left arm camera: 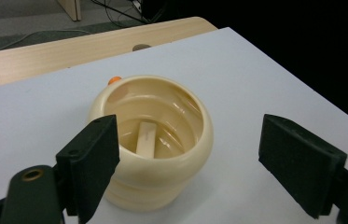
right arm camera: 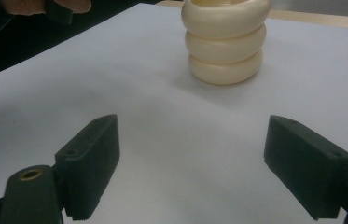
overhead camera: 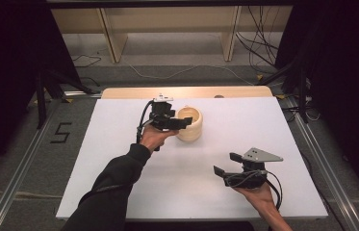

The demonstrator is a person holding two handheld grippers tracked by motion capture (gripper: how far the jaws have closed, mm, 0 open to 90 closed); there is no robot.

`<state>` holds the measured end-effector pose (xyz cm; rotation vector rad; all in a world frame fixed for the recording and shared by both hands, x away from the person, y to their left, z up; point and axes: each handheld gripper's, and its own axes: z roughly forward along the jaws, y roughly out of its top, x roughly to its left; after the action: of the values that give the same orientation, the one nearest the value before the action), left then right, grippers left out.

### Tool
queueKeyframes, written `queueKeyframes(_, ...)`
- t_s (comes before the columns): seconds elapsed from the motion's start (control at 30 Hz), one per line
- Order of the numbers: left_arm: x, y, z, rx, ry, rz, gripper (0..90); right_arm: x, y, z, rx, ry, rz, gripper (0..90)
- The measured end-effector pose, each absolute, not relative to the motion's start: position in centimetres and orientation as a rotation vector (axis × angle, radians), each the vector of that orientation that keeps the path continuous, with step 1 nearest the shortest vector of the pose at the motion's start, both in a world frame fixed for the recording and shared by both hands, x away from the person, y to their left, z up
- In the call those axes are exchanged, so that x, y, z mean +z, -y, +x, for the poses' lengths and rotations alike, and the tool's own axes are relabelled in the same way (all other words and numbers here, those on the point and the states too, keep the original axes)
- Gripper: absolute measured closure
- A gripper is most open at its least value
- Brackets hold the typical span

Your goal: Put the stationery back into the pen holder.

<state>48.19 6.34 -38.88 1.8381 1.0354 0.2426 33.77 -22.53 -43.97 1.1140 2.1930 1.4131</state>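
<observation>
A cream pot with three rounded ribs, stacked like rings, stands upright on the white table, toward the far side and a little left of the middle. In the left gripper view its mouth is open and a pale flat strip lies on the bottom inside (what the strip is cannot be told). A small orange thing peeks out just behind the pot's far rim, too small to name.

The left gripper is held by the person's left hand, whose dark sleeve comes in from the near edge. Its fingers are spread wide and hold nothing; in its own view one finger stands just beside the pot's near left wall and the other is well clear to the right, so the pot sits partly between them. Whether the left finger touches the pot cannot be told.

The right gripper is held low over the near right part of the table by the right hand, with a grey three-cornered plate on top. Its fingers are also wide apart and empty, pointing toward the pot, which stands well apart from them at the far end of the right gripper view.

A strip of bare wood runs along the table's far edge.
</observation>
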Motion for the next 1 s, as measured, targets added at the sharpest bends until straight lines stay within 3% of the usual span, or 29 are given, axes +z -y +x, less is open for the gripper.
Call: queueKeyframes(1.0,-39.4,-10.6,43.0,0.251,-0.961,1.813,18.0,-44.1,22.7,33.7,1.429,-2.196,1.109,18.8)
